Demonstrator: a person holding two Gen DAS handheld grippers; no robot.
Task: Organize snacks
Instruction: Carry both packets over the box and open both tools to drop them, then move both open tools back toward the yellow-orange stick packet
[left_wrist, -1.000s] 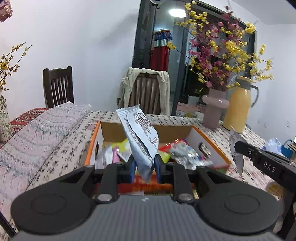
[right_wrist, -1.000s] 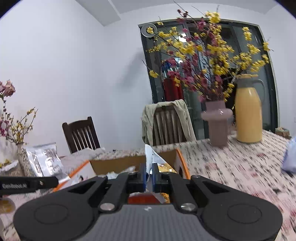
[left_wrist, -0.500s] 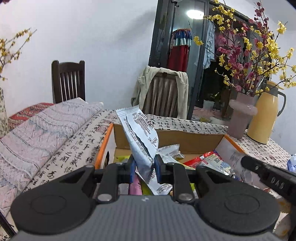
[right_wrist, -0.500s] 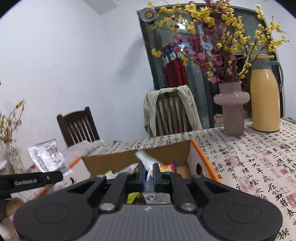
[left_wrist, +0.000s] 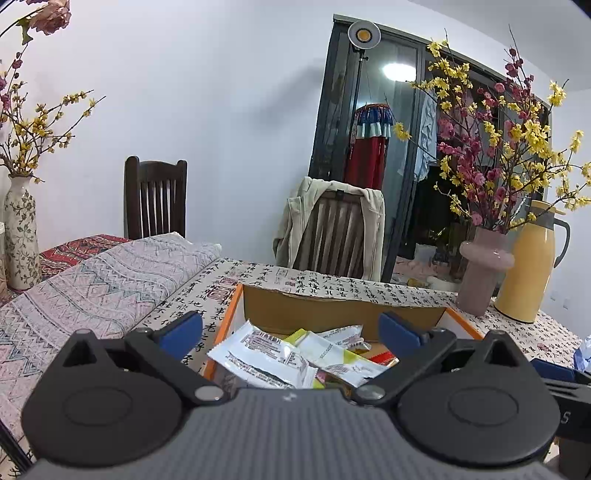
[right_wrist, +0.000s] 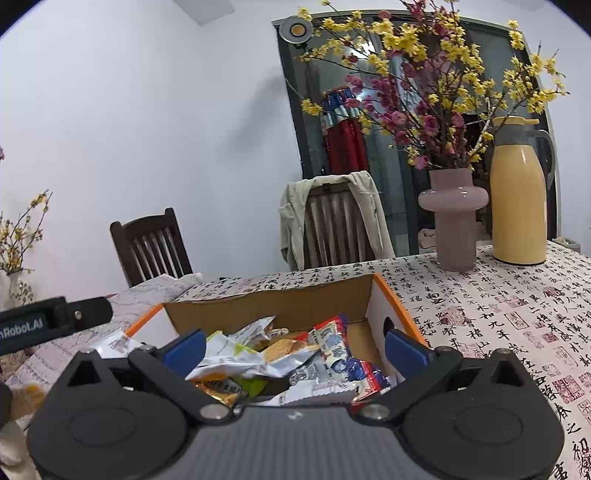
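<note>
An orange-rimmed cardboard box (left_wrist: 332, 314) stands on the table and holds several snack packets. A white packet (left_wrist: 258, 354) lies on top at the box's left side. My left gripper (left_wrist: 290, 332) is open and empty, just above the box's near edge. In the right wrist view the same box (right_wrist: 280, 302) holds a red and blue packet (right_wrist: 338, 350) and silver ones. My right gripper (right_wrist: 293, 349) is open and empty over the box. The left gripper's body (right_wrist: 44, 325) shows at the left.
A pink vase (right_wrist: 452, 218) with flowering branches and a yellow thermos (right_wrist: 517, 192) stand at the back right of the table. A folded patterned cloth (left_wrist: 85, 280) lies left of the box. Two chairs (left_wrist: 332, 232) stand behind the table. A patterned vase (left_wrist: 20, 229) is far left.
Both grippers have opened and let go of their packets, which now lie in the box. Both grippers moved closer over the box.
</note>
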